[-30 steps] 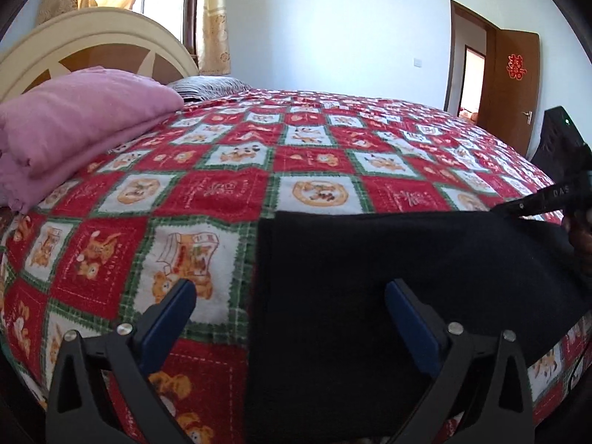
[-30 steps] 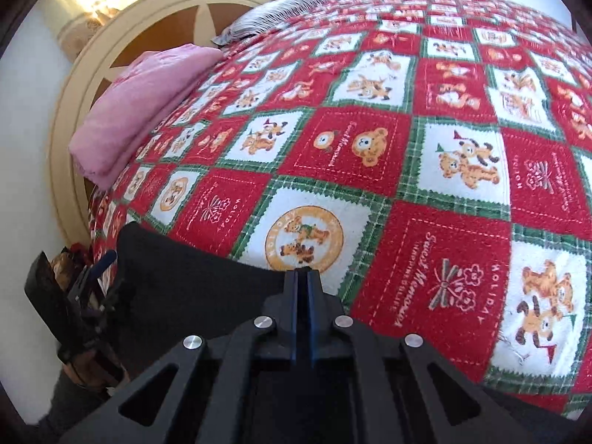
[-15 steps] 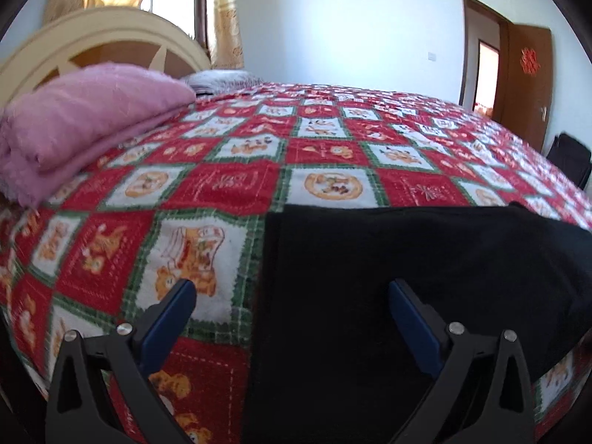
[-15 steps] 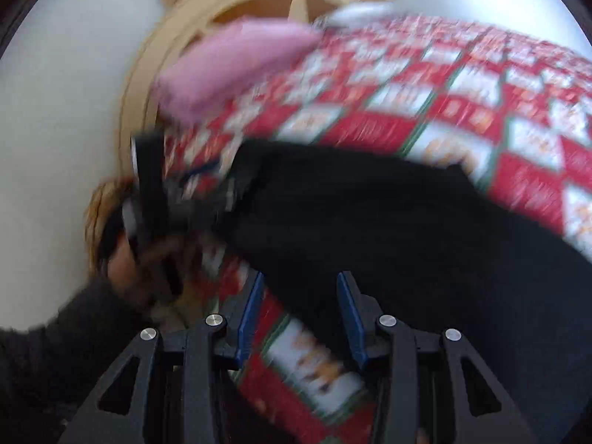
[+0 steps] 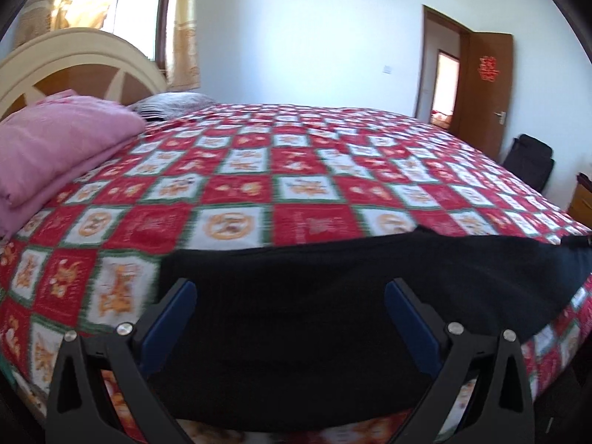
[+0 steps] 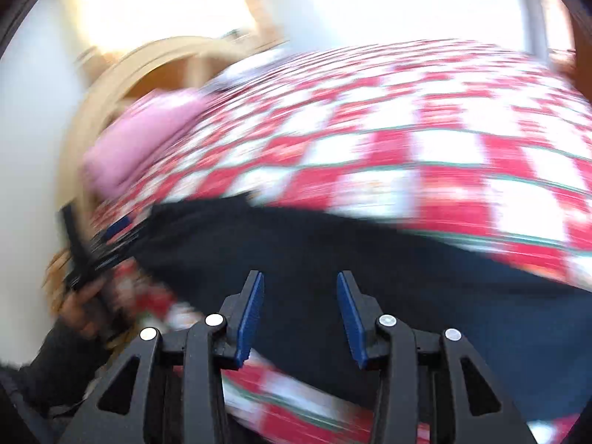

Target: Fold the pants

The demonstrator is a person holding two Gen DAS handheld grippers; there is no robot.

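We see black pants [image 5: 333, 314] lying flat on a red, white and green patchwork quilt [image 5: 296, 170] that covers a bed, and we place everything against those pants. They sit along the near edge of the quilt, spread sideways as a dark folded band. Our left gripper [image 5: 290, 322] hangs just above the near part of the pants with its two blue-padded fingers [image 5: 168, 323] spread wide, one on either side of the cloth, gripping nothing. Our right gripper [image 6: 300, 316] is over the same pants in a very blurred view; its blue pads [image 6: 251, 314] stand partly apart with only dark cloth below them, nothing pinched. Beyond the pants' left end a folded pink blanket [image 5: 55, 148] rests on the quilt near a cream headboard [image 5: 74, 59]. Far beyond the pants, a brown door [image 5: 481, 88] stands open
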